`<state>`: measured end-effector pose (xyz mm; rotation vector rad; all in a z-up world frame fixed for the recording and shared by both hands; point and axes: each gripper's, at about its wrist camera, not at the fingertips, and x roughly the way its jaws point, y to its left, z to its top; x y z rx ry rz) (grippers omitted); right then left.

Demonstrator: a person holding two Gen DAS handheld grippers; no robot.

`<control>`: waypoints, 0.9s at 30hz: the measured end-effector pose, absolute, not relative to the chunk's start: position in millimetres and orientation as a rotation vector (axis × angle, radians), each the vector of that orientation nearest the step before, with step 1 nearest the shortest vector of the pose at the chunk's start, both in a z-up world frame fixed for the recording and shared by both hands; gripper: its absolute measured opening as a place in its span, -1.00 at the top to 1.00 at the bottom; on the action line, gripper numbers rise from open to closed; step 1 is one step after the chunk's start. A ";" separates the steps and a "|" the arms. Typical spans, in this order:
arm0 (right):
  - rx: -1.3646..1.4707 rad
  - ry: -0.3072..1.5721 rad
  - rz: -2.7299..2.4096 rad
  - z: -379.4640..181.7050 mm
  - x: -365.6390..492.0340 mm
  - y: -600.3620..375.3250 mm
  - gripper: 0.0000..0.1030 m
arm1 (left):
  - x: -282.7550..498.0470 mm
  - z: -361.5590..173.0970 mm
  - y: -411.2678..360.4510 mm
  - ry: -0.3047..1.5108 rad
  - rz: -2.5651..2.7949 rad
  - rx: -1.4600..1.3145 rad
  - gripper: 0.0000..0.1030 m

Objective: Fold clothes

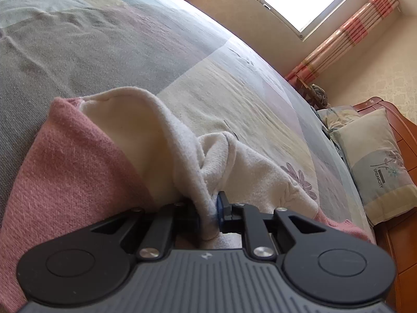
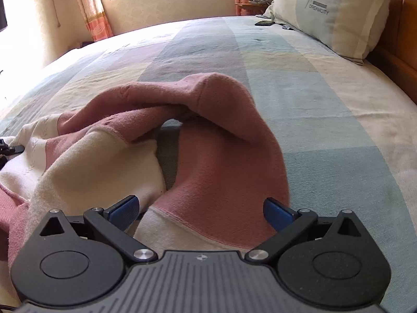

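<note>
garment [image 2: 221, 156] | pink+cream knit | rumpled, bunched | on bed

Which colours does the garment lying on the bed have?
Dusty pink and cream, in large blocks; the garment shows best in the right wrist view.

The one text that can be read is the word "DREAMCITY", printed in dark capitals on the pillow [image 1: 375, 161] at the head of the bed, beside a printed flower sprig and under a small dark bar. In the left wrist view it runs sideways down the pillowcase; in the right wrist view the same print on the pillow [image 2: 325, 7] is blurred and only partly legible.
</note>
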<state>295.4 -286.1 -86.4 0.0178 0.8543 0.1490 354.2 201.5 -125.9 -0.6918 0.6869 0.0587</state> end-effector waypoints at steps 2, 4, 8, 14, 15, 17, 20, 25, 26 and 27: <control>-0.100 0.890 0.125 -92.2 296.4 -268.3 -1.00 | 353.4 -125.9 202.4 0.687 0.056 -0.691 0.69; -0.200 0.902 0.057 -93.5 291.8 -267.2 -1.00 | 353.2 -126.0 203.0 0.687 0.053 -0.692 0.69; -0.367 0.892 -0.150 -90.2 278.9 -293.1 -1.00 | 352.9 -127.1 202.7 0.684 0.048 -0.689 0.69; -0.410 0.856 -0.313 -74.9 289.3 -341.9 -1.00 | 357.3 -126.0 200.5 0.692 0.047 -0.695 0.69; -0.428 0.848 -0.327 -72.5 294.4 -348.0 -1.00 | 357.6 -125.7 201.0 0.694 0.046 -0.696 0.69; -0.448 0.829 -0.359 -65.9 305.2 -362.4 -1.00 | 357.3 -125.8 201.8 0.699 0.044 -0.697 0.69; -0.387 0.789 -0.440 -44.0 322.5 -399.9 -1.00 | 356.9 -126.5 202.0 0.699 0.045 -0.698 0.69; -0.302 0.806 -0.535 -32.1 339.5 -452.5 -1.00 | 357.0 -126.5 202.1 0.699 0.046 -0.698 0.69; -0.289 0.843 -0.513 -35.4 339.3 -456.8 -1.00 | 357.1 -126.4 202.1 0.699 0.046 -0.698 0.69; -0.268 0.879 -0.475 -38.4 336.2 -458.4 -1.00 | 357.1 -126.4 202.2 0.699 0.046 -0.698 0.69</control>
